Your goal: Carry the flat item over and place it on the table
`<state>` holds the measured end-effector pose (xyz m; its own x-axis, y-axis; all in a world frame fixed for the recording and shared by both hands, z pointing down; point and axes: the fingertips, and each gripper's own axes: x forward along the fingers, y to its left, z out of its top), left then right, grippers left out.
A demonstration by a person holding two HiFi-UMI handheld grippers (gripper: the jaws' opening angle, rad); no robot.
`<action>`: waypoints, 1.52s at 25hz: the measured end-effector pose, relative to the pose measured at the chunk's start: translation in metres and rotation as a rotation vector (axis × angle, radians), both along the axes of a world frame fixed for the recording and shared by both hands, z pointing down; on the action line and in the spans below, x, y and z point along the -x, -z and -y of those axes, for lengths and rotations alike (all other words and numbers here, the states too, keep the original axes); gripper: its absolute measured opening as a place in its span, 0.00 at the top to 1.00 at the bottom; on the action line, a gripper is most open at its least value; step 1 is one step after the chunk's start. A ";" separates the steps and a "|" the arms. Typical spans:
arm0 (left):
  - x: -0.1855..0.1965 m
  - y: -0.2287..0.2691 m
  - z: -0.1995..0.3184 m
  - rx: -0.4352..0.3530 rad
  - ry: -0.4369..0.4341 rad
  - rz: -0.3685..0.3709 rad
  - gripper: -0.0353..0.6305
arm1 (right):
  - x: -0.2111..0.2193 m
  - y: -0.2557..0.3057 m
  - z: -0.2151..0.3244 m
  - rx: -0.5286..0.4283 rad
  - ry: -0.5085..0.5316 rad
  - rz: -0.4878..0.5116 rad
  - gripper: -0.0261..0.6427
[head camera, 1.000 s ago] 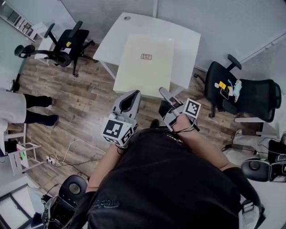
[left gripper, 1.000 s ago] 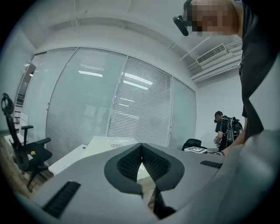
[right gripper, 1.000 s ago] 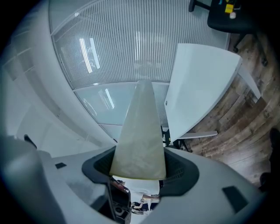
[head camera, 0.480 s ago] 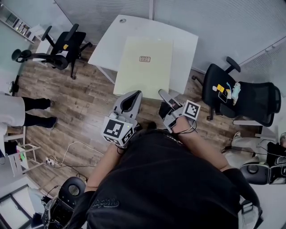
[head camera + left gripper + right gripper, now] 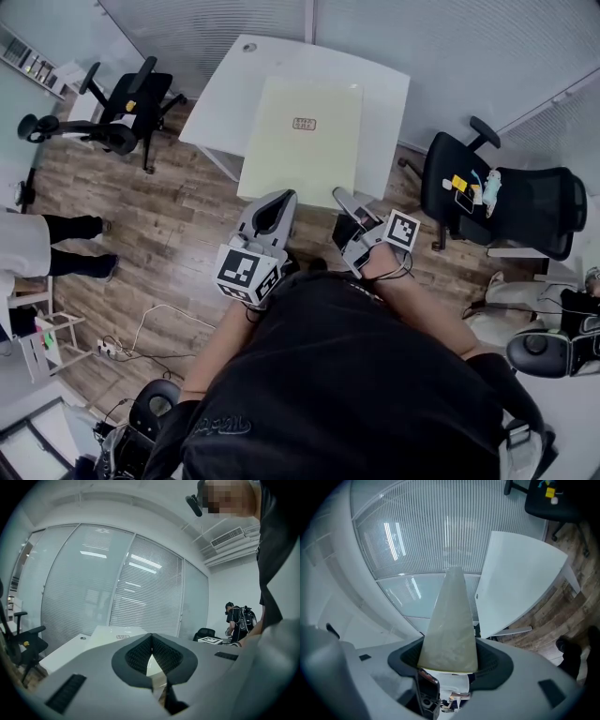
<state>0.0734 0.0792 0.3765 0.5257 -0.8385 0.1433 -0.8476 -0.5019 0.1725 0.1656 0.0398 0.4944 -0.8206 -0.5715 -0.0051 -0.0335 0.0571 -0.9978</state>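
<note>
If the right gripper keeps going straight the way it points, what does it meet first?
Probably the white table: right gripper, shut on the flat board, points at its near edge. Height is unclear.

Sheet (image 5: pixel 300 164) label (image 5: pixel 304 123) too small to read.

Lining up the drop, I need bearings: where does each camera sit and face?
Head view: on the person's head, steeply down at flat panel and white table; torso, forearms, left gripper, right gripper show.
Left gripper view: on left gripper, facing the glazed wall along jaws shut on the panel; torso at right.
Right gripper view: on right gripper, along jaws shut on the panel.
Shared: all show panel and table.
</note>
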 end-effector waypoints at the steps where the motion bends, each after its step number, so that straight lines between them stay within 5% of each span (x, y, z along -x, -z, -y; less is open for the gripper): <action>1: -0.002 -0.001 0.006 0.002 -0.002 -0.001 0.93 | -0.002 -0.001 0.005 0.004 -0.002 0.000 0.52; 10: 0.016 -0.006 0.031 0.008 -0.029 -0.008 0.93 | 0.015 -0.004 0.027 -0.001 -0.023 -0.003 0.52; 25: 0.116 0.002 0.120 0.000 -0.086 -0.002 0.93 | 0.111 -0.001 0.109 0.000 -0.087 0.001 0.52; 38: 0.169 0.009 0.138 -0.013 -0.110 -0.016 0.93 | 0.161 0.012 0.129 -0.013 -0.118 0.013 0.52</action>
<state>-0.0957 -0.0585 0.3680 0.6168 -0.7774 0.1234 -0.7844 -0.5940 0.1786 0.0042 -0.0896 0.4825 -0.7475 -0.6639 -0.0234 -0.0279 0.0666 -0.9974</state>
